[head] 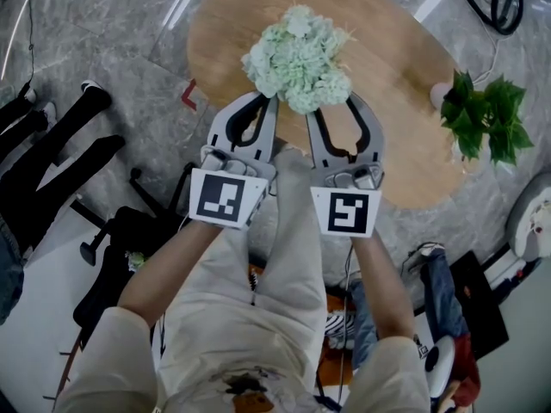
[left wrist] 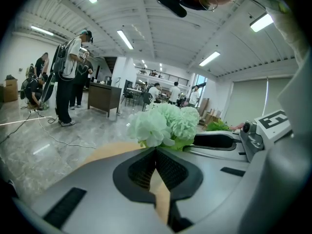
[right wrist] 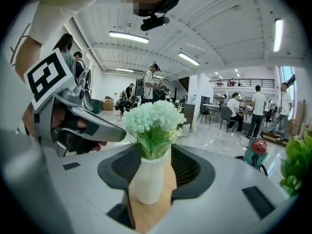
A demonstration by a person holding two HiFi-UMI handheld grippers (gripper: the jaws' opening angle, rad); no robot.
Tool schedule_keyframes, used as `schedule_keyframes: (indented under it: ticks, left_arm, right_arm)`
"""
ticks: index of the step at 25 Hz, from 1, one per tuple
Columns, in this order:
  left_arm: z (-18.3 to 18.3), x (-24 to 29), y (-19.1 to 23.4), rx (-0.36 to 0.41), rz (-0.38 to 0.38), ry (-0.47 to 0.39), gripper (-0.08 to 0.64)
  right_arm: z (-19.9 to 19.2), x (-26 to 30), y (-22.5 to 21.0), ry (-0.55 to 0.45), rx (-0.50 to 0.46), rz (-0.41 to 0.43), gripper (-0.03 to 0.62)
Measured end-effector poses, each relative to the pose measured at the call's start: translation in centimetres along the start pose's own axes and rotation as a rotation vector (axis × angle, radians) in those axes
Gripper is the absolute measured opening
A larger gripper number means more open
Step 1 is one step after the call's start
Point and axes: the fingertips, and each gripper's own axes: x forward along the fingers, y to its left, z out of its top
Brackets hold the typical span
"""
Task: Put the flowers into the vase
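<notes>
Right gripper (head: 333, 108) stands wide around the white ribbed vase (right wrist: 150, 179) on the oval wooden table (head: 405, 84), pale green flower bunch (right wrist: 153, 121) already seated. Left gripper (head: 272, 101), jaws together, seems empty. Next: withdraw without tipping it.

The oval light-wood surface (head: 387, 67) lies bare beyond and left of the pale green flower bunch (head: 300, 57) in its white ribbed vase (right wrist: 150, 177). The vase fills the gap between the right claw's (head: 332, 108) spread jaws. The left claw (head: 271, 101) crowds the flowers' left side. A leafy green potted plant (head: 484, 114) blocks the surface's right edge, well apart.
</notes>
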Motion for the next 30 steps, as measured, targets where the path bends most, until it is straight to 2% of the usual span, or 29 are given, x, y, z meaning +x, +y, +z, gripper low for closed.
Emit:
schedule_keyframes:
  ticks: [6,11,16,18,20,22,26,30]
  left_arm:
    - [1.0,-0.8,-0.4,0.003,0.008,-0.014,0.008]
    - [3.2,-1.8,-0.9,0.019,0.012,-0.030,0.008]
    - [5.5,-2.5,-1.5,0.032,0.011,-0.036,0.008]
    - [6.4,-2.8,-1.8,0.040,0.009,-0.038,0.008]
    - [7.5,-3.4,-2.5,0.045,0.001,-0.033,0.008]
    - [8.5,-4.0,-3.2,0.049,-0.014,-0.027,0.008]
    - [10.7,-5.4,-4.5,0.052,-0.031,-0.030,0.008]
    - [13.2,-6.9,-6.2,0.048,-0.052,-0.057,0.008]
  right_arm:
    - [0.8,-1.1,-0.4,-0.015,0.019,-0.017,0.173]
    - [1.7,-2.4,0.0,0.052,-0.105,0.047,0.173]
    - [4.2,-3.1,-0.9,0.004,-0.045,0.015,0.173]
    - [5.2,-3.4,-1.1,0.009,-0.071,0.025,0.173]
    - [6.6,-4.0,-1.2,-0.021,-0.058,0.017,0.173]
    - [7.8,-4.5,-1.0,-0.022,-0.074,0.034,0.173]
    - [10.0,-5.3,-0.6,-0.034,0.020,0.065,0.173]
    - [12.3,-6.6,-0.7,-0.040,0.020,0.064,0.172]
